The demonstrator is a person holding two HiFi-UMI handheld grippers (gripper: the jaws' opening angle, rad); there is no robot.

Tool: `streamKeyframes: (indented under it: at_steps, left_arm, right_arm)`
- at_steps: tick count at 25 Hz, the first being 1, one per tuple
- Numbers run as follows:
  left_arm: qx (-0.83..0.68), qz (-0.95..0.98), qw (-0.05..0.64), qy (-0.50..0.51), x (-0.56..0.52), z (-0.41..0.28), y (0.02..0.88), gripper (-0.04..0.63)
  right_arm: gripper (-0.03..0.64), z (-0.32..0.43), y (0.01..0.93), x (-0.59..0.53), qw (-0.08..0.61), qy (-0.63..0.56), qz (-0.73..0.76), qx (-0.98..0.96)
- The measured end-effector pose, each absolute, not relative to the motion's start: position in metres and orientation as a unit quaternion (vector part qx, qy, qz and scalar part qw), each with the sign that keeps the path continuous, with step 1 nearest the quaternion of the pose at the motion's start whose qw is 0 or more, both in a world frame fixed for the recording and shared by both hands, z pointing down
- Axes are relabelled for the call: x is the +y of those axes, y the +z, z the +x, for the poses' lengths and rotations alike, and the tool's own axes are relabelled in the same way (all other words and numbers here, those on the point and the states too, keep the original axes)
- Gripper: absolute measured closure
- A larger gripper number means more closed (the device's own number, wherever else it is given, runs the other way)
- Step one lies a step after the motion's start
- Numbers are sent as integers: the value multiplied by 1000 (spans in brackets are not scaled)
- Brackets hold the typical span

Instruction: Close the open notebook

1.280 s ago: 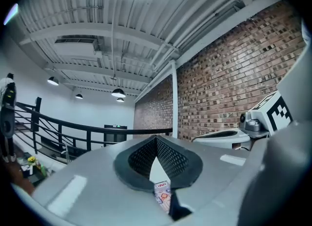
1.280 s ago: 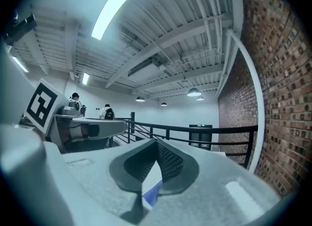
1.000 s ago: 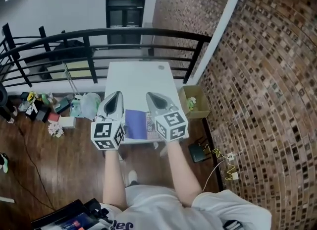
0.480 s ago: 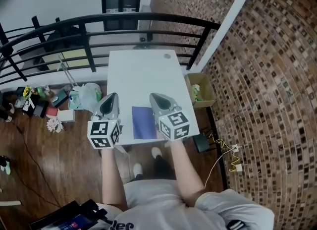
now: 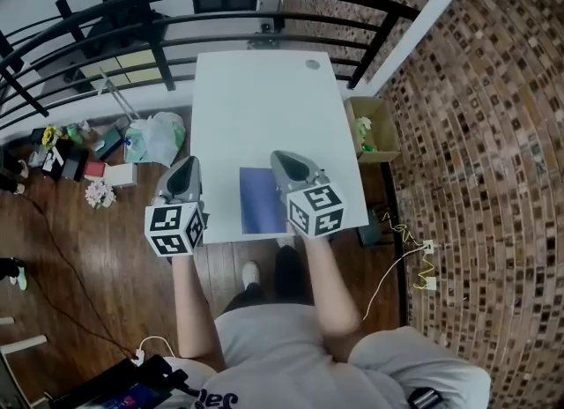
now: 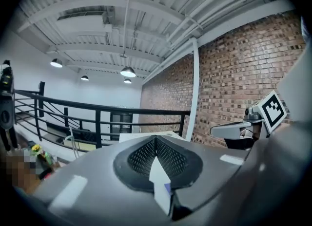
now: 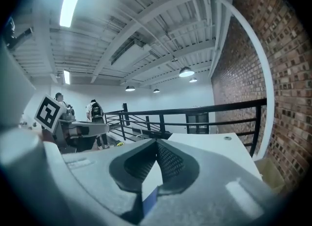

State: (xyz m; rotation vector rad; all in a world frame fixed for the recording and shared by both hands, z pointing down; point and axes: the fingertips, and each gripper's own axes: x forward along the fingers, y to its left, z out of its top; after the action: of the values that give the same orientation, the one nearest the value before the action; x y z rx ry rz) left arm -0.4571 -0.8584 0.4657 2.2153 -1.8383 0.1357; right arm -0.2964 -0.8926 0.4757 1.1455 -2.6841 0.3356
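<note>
A blue notebook [image 5: 261,200] lies flat at the near edge of the white table [image 5: 264,103]. Only its blue surface shows, and its right edge is hidden under my right gripper [image 5: 281,158]. That gripper hovers over this edge with its jaws together and nothing in them. My left gripper [image 5: 186,163] hangs just off the table's left edge, left of the notebook, jaws together and empty. In the left gripper view the gripper [image 6: 155,138] points along the table with a sliver of notebook [image 6: 166,187] below. The right gripper view shows its gripper [image 7: 157,143] above a blue strip of notebook [image 7: 150,198].
A black railing [image 5: 220,2] runs behind the table. A small round disc [image 5: 312,65] sits at the table's far right corner. An open cardboard box [image 5: 374,130] stands right of the table, with cables [image 5: 405,240] near it. A plastic bag [image 5: 157,138] and clutter lie on the floor at left.
Both grippers have come down toward the table's near edge. The left one has slid left, off the table's side. A printed page seen beside the blue surface is no longer visible.
</note>
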Motion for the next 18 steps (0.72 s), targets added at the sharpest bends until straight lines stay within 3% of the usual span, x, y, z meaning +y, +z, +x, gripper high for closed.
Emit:
streamKeyframes:
  at_steps: [7, 9, 13, 18]
  left_arm:
    - [-621, 760, 172, 83, -864, -457, 526, 575]
    - [-611, 765, 185, 88, -865, -452, 539, 524]
    - [-603, 761, 215, 102, -864, -448, 568, 513]
    - [-557, 762, 308, 120, -856, -431, 618, 348]
  right_arm:
    - [627, -284, 519, -896, 122, 148, 394, -899]
    - [627, -277, 531, -898, 127, 157, 399, -894]
    - [627, -266, 550, -900, 133, 174, 407, -887]
    - [627, -258, 570, -899, 140, 193, 410, -880]
